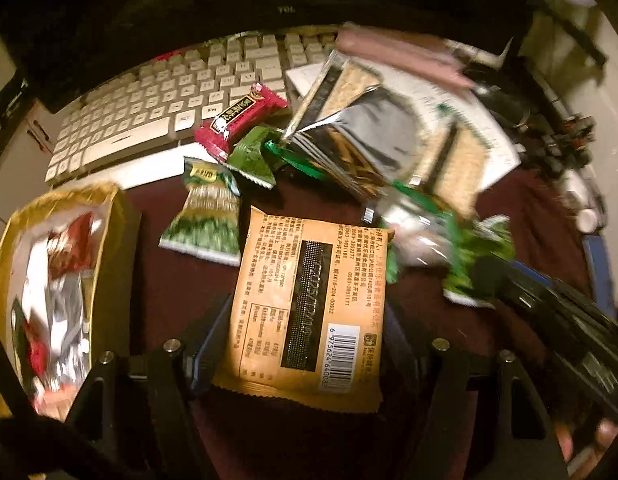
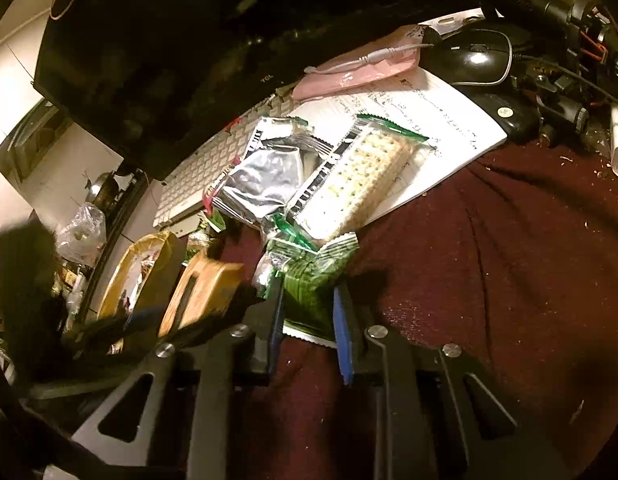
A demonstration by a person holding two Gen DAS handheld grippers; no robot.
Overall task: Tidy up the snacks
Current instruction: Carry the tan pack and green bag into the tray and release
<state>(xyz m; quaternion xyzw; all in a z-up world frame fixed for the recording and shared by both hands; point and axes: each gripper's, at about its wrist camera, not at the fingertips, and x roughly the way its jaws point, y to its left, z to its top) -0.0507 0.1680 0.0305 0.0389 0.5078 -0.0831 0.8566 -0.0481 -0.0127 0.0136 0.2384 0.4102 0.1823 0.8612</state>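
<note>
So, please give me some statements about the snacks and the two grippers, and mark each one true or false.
1. The left gripper has the orange packet between its fingers. True.
2. The gold box has no snacks in it. False: several wrapped snacks lie inside.
3. The right gripper is around a green packet. True.
4. The red packet lies on the notebook. False: it rests against the keyboard.
</note>
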